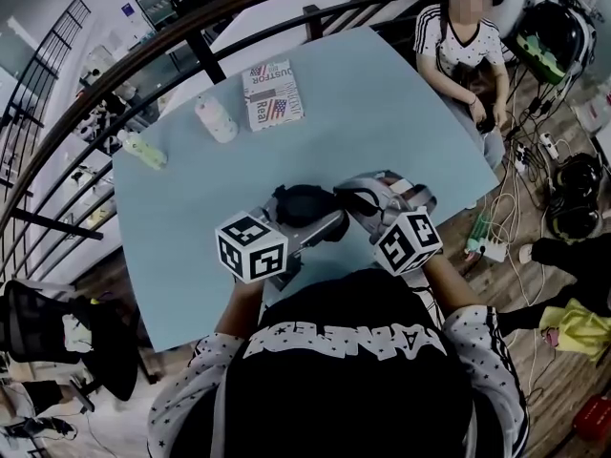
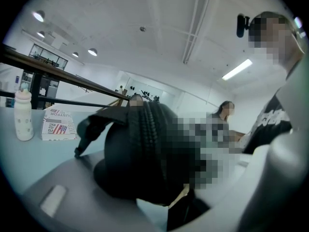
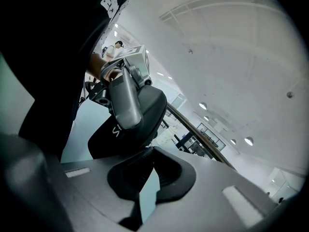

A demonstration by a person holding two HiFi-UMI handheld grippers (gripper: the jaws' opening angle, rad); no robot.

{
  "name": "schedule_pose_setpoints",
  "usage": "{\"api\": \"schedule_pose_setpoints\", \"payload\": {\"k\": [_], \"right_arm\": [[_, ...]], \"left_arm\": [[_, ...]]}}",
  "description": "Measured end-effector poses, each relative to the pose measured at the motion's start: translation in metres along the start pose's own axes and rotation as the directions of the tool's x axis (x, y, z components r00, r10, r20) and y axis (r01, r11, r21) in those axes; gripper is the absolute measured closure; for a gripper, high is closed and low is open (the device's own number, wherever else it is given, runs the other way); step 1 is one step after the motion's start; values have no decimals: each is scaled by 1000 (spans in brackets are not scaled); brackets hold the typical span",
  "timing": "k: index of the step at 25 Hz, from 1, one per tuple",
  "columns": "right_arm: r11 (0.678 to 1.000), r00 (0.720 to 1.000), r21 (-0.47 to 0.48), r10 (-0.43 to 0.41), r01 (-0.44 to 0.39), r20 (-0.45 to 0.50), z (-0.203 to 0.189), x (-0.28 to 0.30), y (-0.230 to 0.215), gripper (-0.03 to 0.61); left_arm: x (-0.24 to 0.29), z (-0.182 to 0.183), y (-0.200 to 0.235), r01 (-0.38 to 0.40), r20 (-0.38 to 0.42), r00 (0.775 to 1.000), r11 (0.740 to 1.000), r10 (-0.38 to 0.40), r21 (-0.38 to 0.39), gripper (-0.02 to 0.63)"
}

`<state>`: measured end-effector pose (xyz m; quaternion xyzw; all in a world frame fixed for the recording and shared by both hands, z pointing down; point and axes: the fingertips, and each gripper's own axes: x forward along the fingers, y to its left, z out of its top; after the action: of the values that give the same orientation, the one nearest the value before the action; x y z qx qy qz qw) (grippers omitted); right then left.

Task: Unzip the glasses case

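Note:
A black glasses case (image 1: 304, 204) sits between my two grippers over the blue table (image 1: 181, 218), close to the front. My left gripper (image 1: 317, 221) comes in from the left and is shut on the case (image 2: 140, 153). The zipper (image 2: 150, 139) runs up the middle between its grey jaws, and a black strap (image 2: 89, 129) hangs off the case's left side. My right gripper (image 1: 344, 201) comes from the right. Its black pads (image 3: 169, 170) are shut at the case's (image 3: 145, 112) near edge, pinching what looks like the zipper pull. The left gripper's grey finger (image 3: 124, 100) presses on the case.
A printed box (image 1: 272, 93) lies at the table's far side, with a white bottle (image 1: 216, 119) and a small pale-green bottle (image 1: 143, 148) to its left. A person (image 1: 463, 46) sits at the far right corner. A railing borders the table and cables lie on the floor at right.

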<state>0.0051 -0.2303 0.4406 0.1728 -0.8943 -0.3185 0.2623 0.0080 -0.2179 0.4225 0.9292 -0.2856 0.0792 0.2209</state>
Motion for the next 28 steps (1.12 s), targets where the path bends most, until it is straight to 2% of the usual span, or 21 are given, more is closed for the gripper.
{"api": "schedule_pose_setpoints", "payload": {"k": [16,28], "right_arm": [[999,1000,-45,12,-11,20,13,-4,-3,573],[991,1000,-134,27,-26,5,16,-2,-4,572]], "left_arm": [[14,-27,-11,34,-123,992,999,-30,35,614],[24,-47,-11,60,-241,970,996,-43,63,614]]}}
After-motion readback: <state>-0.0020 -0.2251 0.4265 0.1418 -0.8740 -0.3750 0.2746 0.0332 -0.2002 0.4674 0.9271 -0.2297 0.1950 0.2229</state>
